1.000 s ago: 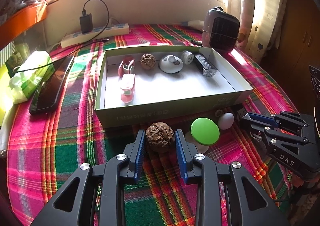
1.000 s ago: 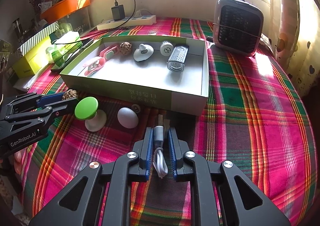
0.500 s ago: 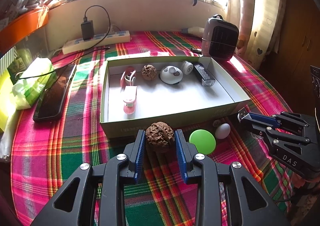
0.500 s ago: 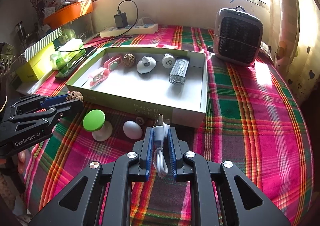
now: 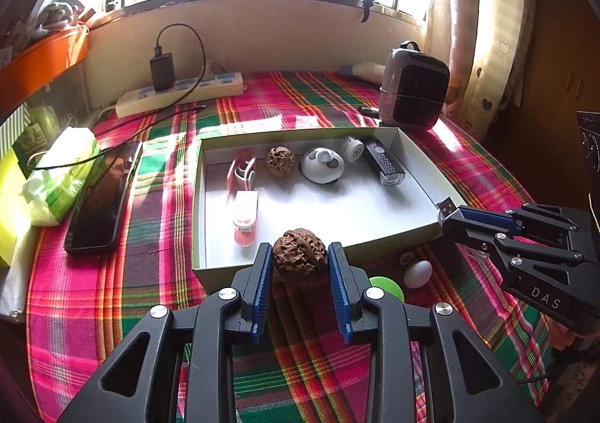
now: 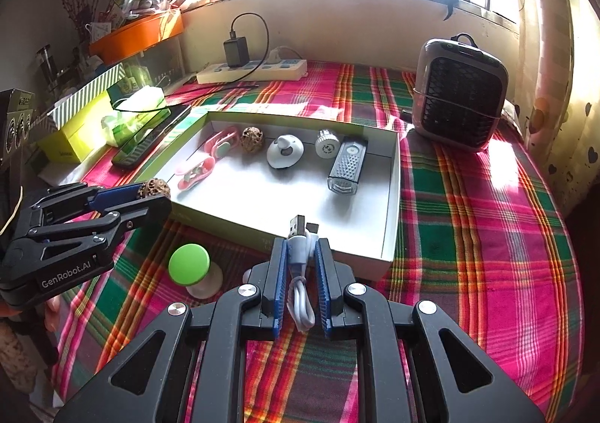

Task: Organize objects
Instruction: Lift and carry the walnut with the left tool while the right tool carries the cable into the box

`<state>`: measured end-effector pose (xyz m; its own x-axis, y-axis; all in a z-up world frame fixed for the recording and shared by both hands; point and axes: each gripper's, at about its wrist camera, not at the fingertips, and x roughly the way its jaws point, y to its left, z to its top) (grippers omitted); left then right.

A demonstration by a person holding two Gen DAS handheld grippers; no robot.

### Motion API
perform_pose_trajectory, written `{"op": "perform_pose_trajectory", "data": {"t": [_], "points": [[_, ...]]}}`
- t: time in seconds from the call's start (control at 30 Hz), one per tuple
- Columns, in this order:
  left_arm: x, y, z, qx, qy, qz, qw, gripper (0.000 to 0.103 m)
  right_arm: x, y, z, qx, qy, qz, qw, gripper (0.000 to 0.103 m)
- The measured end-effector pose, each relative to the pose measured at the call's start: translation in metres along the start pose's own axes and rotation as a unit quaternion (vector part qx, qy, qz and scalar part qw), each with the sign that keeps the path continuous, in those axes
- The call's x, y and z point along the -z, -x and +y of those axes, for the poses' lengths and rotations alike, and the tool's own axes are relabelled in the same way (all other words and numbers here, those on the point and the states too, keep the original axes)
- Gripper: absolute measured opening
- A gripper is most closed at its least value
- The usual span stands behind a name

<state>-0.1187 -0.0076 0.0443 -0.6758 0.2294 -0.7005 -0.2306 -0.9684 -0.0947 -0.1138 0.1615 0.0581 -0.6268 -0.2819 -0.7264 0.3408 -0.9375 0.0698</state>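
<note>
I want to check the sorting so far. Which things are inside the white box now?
Inside the box: two pink clips, a walnut, a white round gadget, a small white cap and a black light. The near wall hides little.

a plaid-clothed table (image 5: 93, 291) carries an open box (image 5: 423, 175), phone (image 5: 101, 198), power strip (image 5: 180, 93), small heater (image 5: 412, 93) and white egg (image 5: 418, 273).

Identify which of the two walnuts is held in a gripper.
The near walnut, clamped in the left gripper at the box's front edge. The other walnut lies inside the box.
</note>
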Motion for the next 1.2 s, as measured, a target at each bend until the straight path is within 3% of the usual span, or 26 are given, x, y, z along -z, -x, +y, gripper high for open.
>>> {"op": "perform_pose_trajectory", "data": {"t": [1.2], "points": [[-0.021,-0.048,0.016,-0.011,0.005,0.026,0.9996,0.028,-0.063,-0.072,0.015,-0.06,0.05,0.036,0.996,0.016]]}}
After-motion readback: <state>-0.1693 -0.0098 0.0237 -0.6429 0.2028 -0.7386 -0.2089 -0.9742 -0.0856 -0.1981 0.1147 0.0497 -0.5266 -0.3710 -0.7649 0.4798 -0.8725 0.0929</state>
